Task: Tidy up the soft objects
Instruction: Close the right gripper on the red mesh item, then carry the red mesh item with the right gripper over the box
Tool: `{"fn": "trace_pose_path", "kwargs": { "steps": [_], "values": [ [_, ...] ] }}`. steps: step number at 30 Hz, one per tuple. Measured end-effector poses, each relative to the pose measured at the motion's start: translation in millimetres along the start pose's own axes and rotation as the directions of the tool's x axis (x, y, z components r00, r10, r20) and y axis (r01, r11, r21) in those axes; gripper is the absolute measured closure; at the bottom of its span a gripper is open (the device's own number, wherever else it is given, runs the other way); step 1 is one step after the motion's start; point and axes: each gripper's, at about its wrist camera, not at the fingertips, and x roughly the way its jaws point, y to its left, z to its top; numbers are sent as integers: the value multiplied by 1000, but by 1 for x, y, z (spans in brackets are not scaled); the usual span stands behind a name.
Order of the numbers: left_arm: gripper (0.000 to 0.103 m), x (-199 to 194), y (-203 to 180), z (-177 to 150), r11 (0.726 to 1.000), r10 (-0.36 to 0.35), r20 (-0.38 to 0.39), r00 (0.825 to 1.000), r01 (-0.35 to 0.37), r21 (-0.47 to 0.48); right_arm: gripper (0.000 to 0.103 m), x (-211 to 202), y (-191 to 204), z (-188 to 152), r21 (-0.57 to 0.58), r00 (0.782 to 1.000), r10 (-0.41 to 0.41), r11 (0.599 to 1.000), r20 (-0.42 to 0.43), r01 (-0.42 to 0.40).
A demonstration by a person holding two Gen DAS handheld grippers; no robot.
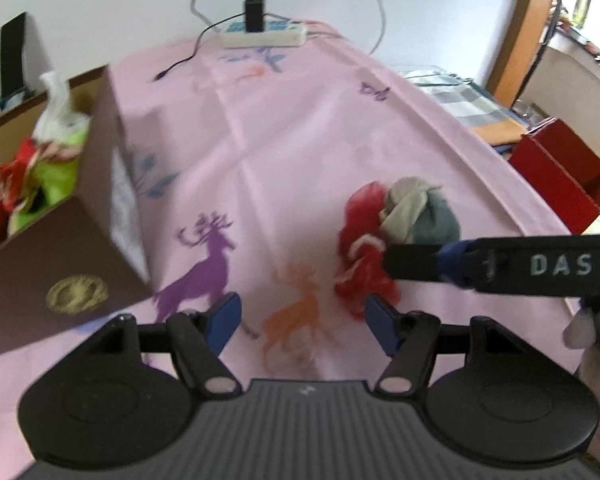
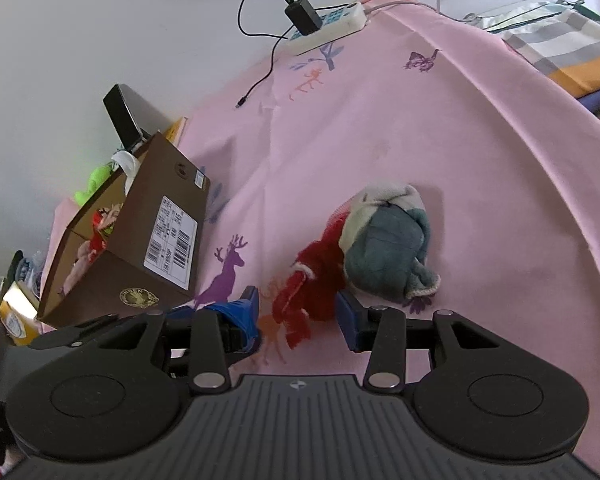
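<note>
Your right gripper (image 2: 298, 316) gapes empty just before the fuzzy red sock (image 2: 314, 280), touching a grey-blue rolled bundle (image 2: 384, 248).

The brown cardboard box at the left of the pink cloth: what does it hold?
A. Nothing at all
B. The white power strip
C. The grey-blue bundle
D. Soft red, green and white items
D: the brown cardboard box is open on top, and soft red, green and white items show inside it, while the grey-blue bundle lies out on the pink cloth.
</note>
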Motion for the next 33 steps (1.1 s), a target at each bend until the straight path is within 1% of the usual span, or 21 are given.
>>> {"fn": "trace_pose_path", "kwargs": {
  "steps": [4,7,9,11,14,16,20,23,28,33],
  "values": [
    [38,7,-7,5,998,-51,29,998,50,44,76,12,-5,5,20,1000,-2,1000,-27,2],
    [39,16,-14,8,993,-85,31,996,82,79,76,20,-8,8,40,999,-2,999,-49,4],
    [43,24,-17,8,991,-96,20,995,94,100,76,24,-11,9,62,998,7,998,-61,-3],
    [49,31,-17,8,989,-97,3,995,96,112,76,29,-12,11,84,997,13,996,-71,-7],
    [58,40,-15,10,989,-106,-10,994,106,107,76,36,-13,12,104,996,14,995,-87,-5],
    [60,44,-13,12,988,-110,-15,994,111,105,76,39,-13,13,119,996,14,993,-93,-3],
    [72,49,-11,14,984,-134,-20,991,136,114,76,45,-14,13,148,994,14,989,-105,1],
    [74,50,-11,13,982,-134,-16,991,135,132,78,48,-15,14,167,994,13,986,-108,5],
    [80,48,-7,12,979,-152,-14,988,152,136,83,47,-8,14,128,995,6,992,-99,7],
    [82,34,0,9,979,-145,15,989,141,149,86,41,10,11,70,997,24,997,-74,-19]
  ]
}}
